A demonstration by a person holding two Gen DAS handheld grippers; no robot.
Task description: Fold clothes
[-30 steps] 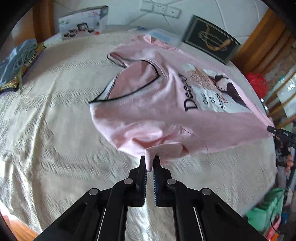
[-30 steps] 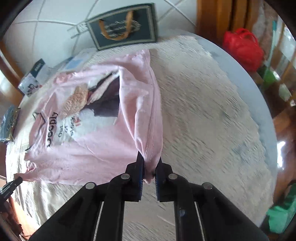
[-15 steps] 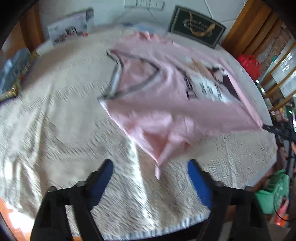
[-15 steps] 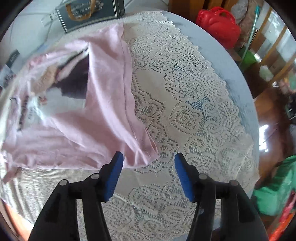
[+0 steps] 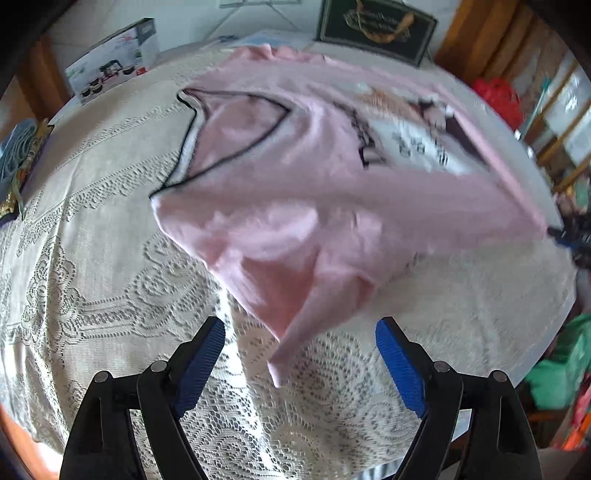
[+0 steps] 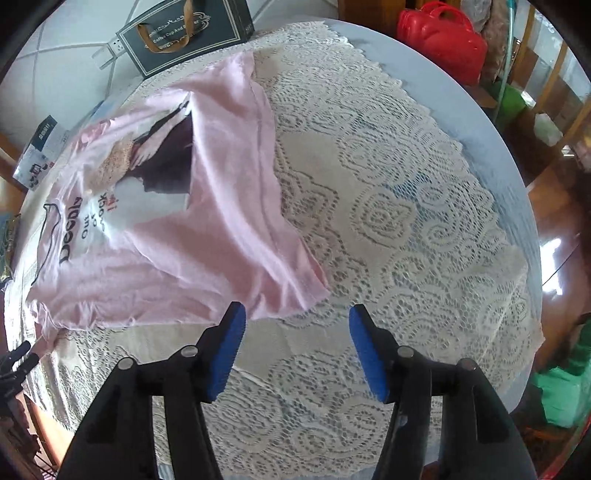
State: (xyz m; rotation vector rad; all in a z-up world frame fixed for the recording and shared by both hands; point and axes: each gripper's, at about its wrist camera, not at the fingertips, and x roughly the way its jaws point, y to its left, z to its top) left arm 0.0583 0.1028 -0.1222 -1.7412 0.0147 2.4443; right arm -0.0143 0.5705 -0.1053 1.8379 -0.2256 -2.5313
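- We see a pink short-sleeved T-shirt with a printed picture and black lettering (image 5: 332, 192) lying spread, print side up, on a cream lace tablecloth (image 5: 92, 288) over a round table.
- Our left gripper (image 5: 299, 358), black-armed with blue pads, has just been opening and now stands with its jaws wide apart; a pointed fold of the shirt's sleeve lies between the pads, touched by neither.
- Our right gripper (image 6: 295, 350) has also just been opening and stands about half spread over bare lace, holding nothing; the shirt's hem corner (image 6: 314, 291) lies just beyond its left pad.
- The black-edged neckline (image 5: 221, 140) faces the table's left side in the left wrist view.
- At the far rim stand a dark gift bag with gold handles (image 6: 184, 33) and a white printed carton showing cookware (image 5: 110, 62).
- A red bag (image 6: 443, 37) sits off the table beyond its right edge.
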